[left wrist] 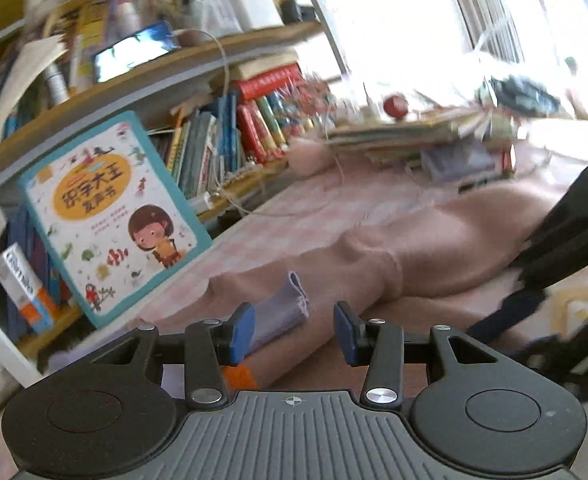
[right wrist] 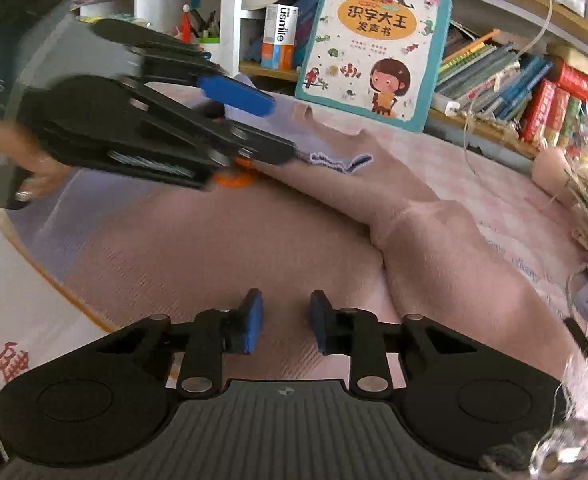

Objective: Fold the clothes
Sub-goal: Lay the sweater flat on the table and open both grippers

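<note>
- The pink garment lies spread over the checked pink tabletop, one sleeve running toward the near right in the right wrist view.
- A lilac knitted cuff rests on it, just beyond the left gripper, whose jaws stand apart, holding nothing.
- Right gripper: jaws parted above the fabric, unclenched.
- A children's book leans against the far bookshelf.

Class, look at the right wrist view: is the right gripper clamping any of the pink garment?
No: the right gripper stands open, pads apart above the pink garment.
</note>
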### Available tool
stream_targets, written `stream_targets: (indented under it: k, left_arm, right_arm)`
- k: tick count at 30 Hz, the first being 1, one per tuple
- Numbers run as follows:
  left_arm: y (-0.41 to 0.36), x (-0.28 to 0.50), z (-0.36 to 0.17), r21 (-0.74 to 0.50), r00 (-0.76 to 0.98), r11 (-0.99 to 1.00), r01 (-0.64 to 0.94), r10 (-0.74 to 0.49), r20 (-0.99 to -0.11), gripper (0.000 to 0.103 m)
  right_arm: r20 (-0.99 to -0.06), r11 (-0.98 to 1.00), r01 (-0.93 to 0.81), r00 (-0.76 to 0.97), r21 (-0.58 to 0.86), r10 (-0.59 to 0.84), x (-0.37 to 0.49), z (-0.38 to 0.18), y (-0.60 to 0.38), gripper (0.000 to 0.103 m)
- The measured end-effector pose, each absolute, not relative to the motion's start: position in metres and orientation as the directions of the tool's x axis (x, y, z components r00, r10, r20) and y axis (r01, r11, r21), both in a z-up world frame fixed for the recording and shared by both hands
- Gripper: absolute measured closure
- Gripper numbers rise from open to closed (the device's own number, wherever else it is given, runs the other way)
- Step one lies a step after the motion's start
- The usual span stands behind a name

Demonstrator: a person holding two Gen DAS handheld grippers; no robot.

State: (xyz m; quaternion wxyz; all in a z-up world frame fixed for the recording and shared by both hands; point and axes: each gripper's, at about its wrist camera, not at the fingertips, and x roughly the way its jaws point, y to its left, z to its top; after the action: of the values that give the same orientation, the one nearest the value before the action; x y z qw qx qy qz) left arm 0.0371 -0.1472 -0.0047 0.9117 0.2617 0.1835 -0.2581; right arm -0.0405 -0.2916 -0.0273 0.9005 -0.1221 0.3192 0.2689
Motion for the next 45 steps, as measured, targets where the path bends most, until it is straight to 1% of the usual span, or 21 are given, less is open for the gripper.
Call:
stream_targets:
  k: [3,7,9,11,12,13,14,16,17,19,21,22,25,28,30,31,36,40,42,43,45]
  left_arm:
    - [-0.155,0.047,-0.012,0.401,0.802,0.727,0.557,-0.345,-0.488,0.067]
    - [-0.161,0.058,-0.02,0.422,0.798,0.716,0.556,-0.318,-0.512,0.068]
    - [-0.163,0.062,-0.021,0.431,0.8,0.712,0.553,-0.31,-0.514,0.075]
    - [-0.16,0.066,-0.021,0.423,0.8,0.719,0.551,-0.313,-0.511,0.088]
    - [-0.158,0.068,-0.019,0.411,0.798,0.724,0.554,-0.32,-0.512,0.092]
    - [-0.151,0.071,-0.015,0.363,0.777,0.735,0.573,-0.348,-0.524,0.096]
    - [-0.136,0.074,-0.007,0.285,0.761,0.76,0.584,-0.389,-0.519,0.1]
    - [-0.106,0.081,0.01,0.125,0.73,0.794,0.595,-0.47,-0.496,0.1]
    - [-0.085,0.083,0.021,0.049,0.734,0.812,0.581,-0.497,-0.463,0.1]
    - [-0.04,0.084,0.043,-0.054,0.778,0.855,0.517,-0.494,-0.388,0.1]
    - [0.007,0.082,0.06,-0.098,0.841,0.902,0.421,-0.429,-0.33,0.1]
    - [0.031,0.081,0.067,-0.099,0.873,0.927,0.362,-0.375,-0.311,0.1]
    - [0.095,0.073,0.08,-0.007,0.946,0.989,0.147,-0.142,-0.292,0.1]
    - [0.15,0.062,0.083,0.102,0.953,0.993,-0.056,0.083,-0.292,0.1]
    - [0.176,0.058,0.079,0.176,0.931,0.972,-0.154,0.202,-0.303,0.1]
    - [0.185,0.056,0.076,0.195,0.921,0.963,-0.186,0.24,-0.307,0.1]
    - [0.209,0.049,0.056,0.248,0.877,0.935,-0.255,0.332,-0.348,0.099]
    - [0.214,0.055,0.046,0.312,0.841,0.898,-0.309,0.412,-0.351,0.099]
    - [0.217,0.054,0.045,0.31,0.828,0.89,-0.335,0.435,-0.355,0.096]
    - [0.218,0.052,0.045,0.313,0.82,0.883,-0.35,0.45,-0.354,0.09]
    - [0.213,0.044,0.049,0.337,0.81,0.86,-0.383,0.488,-0.325,0.088]
  right_arm:
    - [-0.629,0.824,-0.564,0.66,-0.054,0.411,-0.047,-0.028,-0.29,0.08]
    - [-0.626,0.827,-0.561,0.653,-0.021,0.427,-0.052,-0.028,-0.293,0.08]
    - [-0.624,0.828,-0.561,0.65,-0.008,0.434,-0.054,-0.027,-0.295,0.08]
    - [-0.621,0.83,-0.558,0.649,0.003,0.439,-0.054,-0.027,-0.296,0.08]
    - [-0.621,0.83,-0.557,0.649,0.004,0.439,-0.054,-0.027,-0.296,0.08]
    - [-0.62,0.831,-0.557,0.651,0.003,0.438,-0.054,-0.027,-0.296,0.08]
    - [-0.62,0.831,-0.556,0.652,0.002,0.437,-0.055,-0.028,-0.296,0.08]
    - [-0.618,0.833,-0.554,0.653,0.004,0.438,-0.055,-0.028,-0.296,0.08]
    - [-0.619,0.833,-0.553,0.653,0.007,0.438,-0.055,-0.027,-0.296,0.08]
    - [-0.621,0.835,-0.55,0.65,0.012,0.437,-0.054,-0.027,-0.296,0.08]
    - [-0.626,0.837,-0.547,0.649,0.012,0.432,-0.053,-0.026,-0.295,0.08]
    - [-0.628,0.839,-0.545,0.65,0.008,0.428,-0.053,-0.026,-0.294,0.08]
    - [-0.632,0.842,-0.54,0.653,-0.001,0.418,-0.053,-0.025,-0.292,0.08]
    - [-0.636,0.846,-0.533,0.652,0.004,0.414,-0.052,-0.025,-0.292,0.08]
    - [-0.639,0.848,-0.53,0.652,0.001,0.408,-0.052,-0.025,-0.29,0.08]
    - [-0.641,0.849,-0.528,0.652,0.0,0.405,-0.051,-0.024,-0.29,0.08]
    - [-0.646,0.856,-0.517,0.654,-0.001,0.394,-0.05,-0.023,-0.287,0.08]
    - [-0.646,0.857,-0.515,0.654,-0.001,0.392,-0.05,-0.023,-0.287,0.08]
    - [-0.645,0.858,-0.513,0.655,0.001,0.393,-0.05,-0.024,-0.286,0.08]
    - [-0.645,0.858,-0.513,0.655,0.003,0.394,-0.05,-0.024,-0.286,0.08]
    - [-0.644,0.858,-0.513,0.655,0.005,0.395,-0.05,-0.024,-0.287,0.08]
